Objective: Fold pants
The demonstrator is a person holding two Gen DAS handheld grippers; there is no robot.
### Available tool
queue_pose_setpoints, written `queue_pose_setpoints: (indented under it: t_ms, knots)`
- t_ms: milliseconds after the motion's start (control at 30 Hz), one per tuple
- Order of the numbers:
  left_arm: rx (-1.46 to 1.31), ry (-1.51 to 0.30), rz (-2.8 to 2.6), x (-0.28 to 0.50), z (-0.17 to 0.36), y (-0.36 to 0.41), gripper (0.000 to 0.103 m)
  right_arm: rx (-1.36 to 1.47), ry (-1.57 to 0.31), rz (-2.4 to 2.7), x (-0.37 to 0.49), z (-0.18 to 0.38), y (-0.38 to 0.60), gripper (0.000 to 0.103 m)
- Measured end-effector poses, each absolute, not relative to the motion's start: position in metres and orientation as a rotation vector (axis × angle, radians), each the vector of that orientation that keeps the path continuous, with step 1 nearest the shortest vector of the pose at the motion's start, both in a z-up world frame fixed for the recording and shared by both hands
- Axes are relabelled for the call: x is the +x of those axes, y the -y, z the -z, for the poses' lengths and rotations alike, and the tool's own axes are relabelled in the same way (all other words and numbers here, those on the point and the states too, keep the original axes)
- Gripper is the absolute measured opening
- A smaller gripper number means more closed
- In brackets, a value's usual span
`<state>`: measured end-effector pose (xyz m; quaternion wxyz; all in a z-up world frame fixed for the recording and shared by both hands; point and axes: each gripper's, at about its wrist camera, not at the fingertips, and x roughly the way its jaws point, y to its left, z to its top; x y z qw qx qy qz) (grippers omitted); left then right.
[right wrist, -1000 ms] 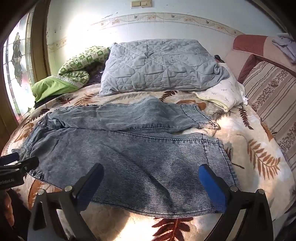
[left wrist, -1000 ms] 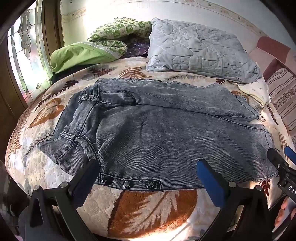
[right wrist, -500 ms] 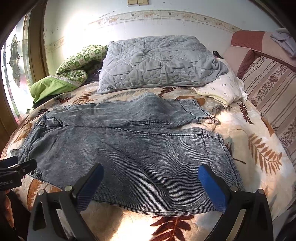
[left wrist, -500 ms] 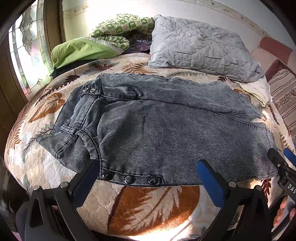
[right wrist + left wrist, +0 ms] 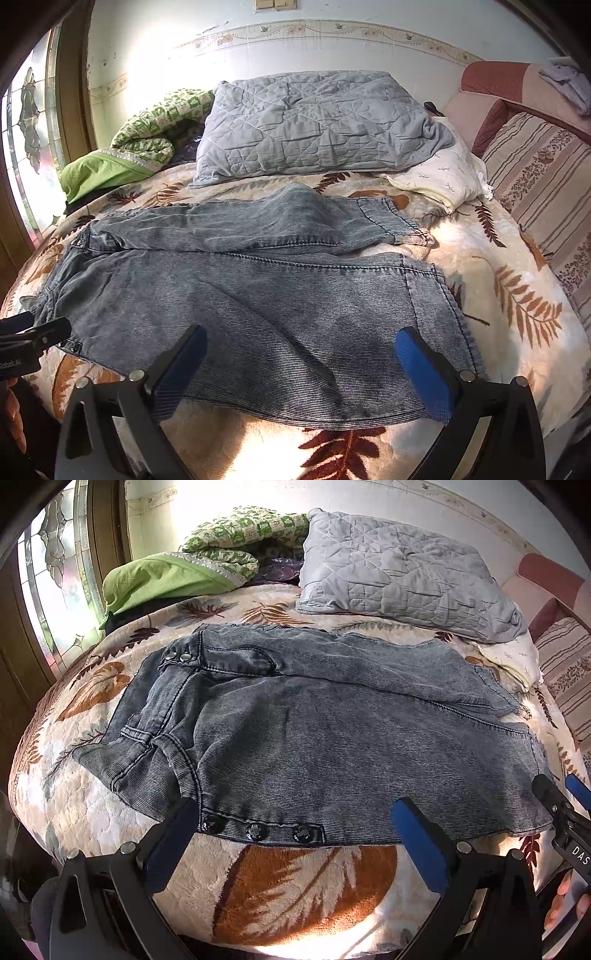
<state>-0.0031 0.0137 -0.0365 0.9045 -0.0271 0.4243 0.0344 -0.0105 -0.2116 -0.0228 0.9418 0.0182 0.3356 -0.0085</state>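
Pants (image 5: 332, 738) lie flat across the bed (image 5: 288, 886), legs apart, both the left claw (image 5: 291, 830) and right claw (image 5: 301, 365) wide and empty; each should pinch the near edge squarely before folding.

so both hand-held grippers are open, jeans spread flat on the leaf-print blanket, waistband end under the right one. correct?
Not quite. The waistband, with its snap buttons, lies under the left hand-held gripper, as the left wrist view shows; the right hand-held gripper is over the leg end. Both are open, and the jeans lie spread on the leaf-print blanket.
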Motion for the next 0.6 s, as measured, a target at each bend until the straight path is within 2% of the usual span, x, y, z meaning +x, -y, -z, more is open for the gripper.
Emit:
queue_pose_setpoints:
  t_ms: [600]
  knots:
    - [-0.060,-0.883,-0.065,-0.0022,0.0366,-0.0148,0.103,0.032,-0.689,0.014,-0.0102,0.0239,0.2097,0.103]
